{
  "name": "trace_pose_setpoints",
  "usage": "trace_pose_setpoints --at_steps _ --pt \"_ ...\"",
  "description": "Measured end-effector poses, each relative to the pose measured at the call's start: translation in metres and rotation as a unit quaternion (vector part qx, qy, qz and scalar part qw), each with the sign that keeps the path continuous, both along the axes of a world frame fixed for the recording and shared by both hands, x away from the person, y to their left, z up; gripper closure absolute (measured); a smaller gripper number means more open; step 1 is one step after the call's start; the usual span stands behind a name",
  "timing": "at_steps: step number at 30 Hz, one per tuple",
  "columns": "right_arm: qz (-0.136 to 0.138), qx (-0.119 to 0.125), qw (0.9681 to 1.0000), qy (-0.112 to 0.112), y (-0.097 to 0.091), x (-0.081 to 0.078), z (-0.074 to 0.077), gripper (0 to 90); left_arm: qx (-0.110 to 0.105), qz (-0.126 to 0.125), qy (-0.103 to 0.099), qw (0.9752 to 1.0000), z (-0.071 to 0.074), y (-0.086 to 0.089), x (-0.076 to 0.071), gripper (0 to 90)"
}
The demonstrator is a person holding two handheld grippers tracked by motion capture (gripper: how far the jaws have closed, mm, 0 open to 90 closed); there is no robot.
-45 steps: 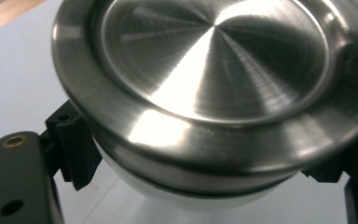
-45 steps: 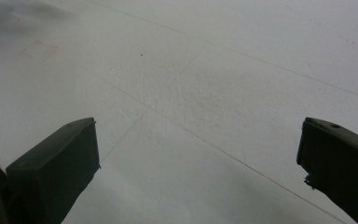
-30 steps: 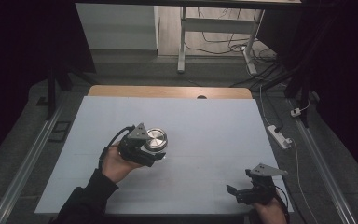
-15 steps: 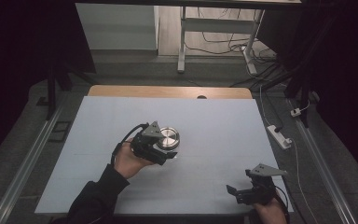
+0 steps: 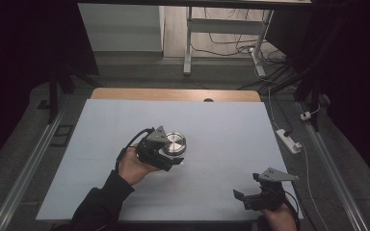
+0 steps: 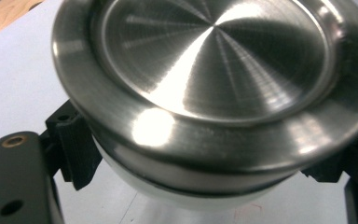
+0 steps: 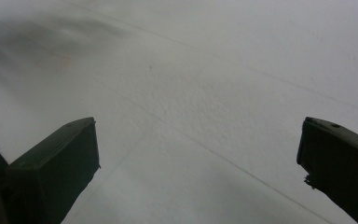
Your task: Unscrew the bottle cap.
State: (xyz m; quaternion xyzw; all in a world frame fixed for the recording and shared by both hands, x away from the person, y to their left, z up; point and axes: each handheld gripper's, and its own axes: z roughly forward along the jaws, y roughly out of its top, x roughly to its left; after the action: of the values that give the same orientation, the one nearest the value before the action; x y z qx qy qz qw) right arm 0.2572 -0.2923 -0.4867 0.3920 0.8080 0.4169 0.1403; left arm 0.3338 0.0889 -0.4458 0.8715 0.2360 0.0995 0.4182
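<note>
Progress: pickup looks done, placement still open. Left tongs (image 5: 171, 155) are clamped on a round steel container (image 5: 175, 143) with a brushed lid, pads gripping its sides below the lid rim; in the left gripper view the container (image 6: 214, 79) sits tilted between the black ribbed fingers (image 6: 77, 149), with its pale lower body visible under the rim. It's over the middle of the white bench (image 5: 221, 125); whether the base is just clear of the surface or touching it can't be told. My guess is what's left is carrying it to wherever it goes and releasing. Left hand (image 5: 131, 166) reaches in from the lower left, forearm angled toward the centre, tongs pointing roughly level and away. Right tongs (image 5: 246, 196) sit idle near the bench's front right edge, wide open with nothing between them, aimed down at bare bench surface (image 7: 191, 93).
</note>
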Motion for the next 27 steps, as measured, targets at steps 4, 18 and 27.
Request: trace_pose_setpoints --at_steps 4,18,27 --pt "0.011 0.011 0.9999 -0.006 0.006 0.000 0.006 0.0 0.005 -0.002 0.001 1.0000 -0.001 0.000 0.000 15.8" --pt "0.059 0.018 0.9973 -0.040 0.036 0.005 0.025 0.0 -0.004 -0.007 -0.001 1.0000 -0.002 0.000 -0.004 15.8" --pt "0.104 0.027 0.9922 -0.064 0.063 0.015 0.043 0.0 -0.007 -0.007 -0.004 0.9999 -0.001 0.000 -0.006 15.7"
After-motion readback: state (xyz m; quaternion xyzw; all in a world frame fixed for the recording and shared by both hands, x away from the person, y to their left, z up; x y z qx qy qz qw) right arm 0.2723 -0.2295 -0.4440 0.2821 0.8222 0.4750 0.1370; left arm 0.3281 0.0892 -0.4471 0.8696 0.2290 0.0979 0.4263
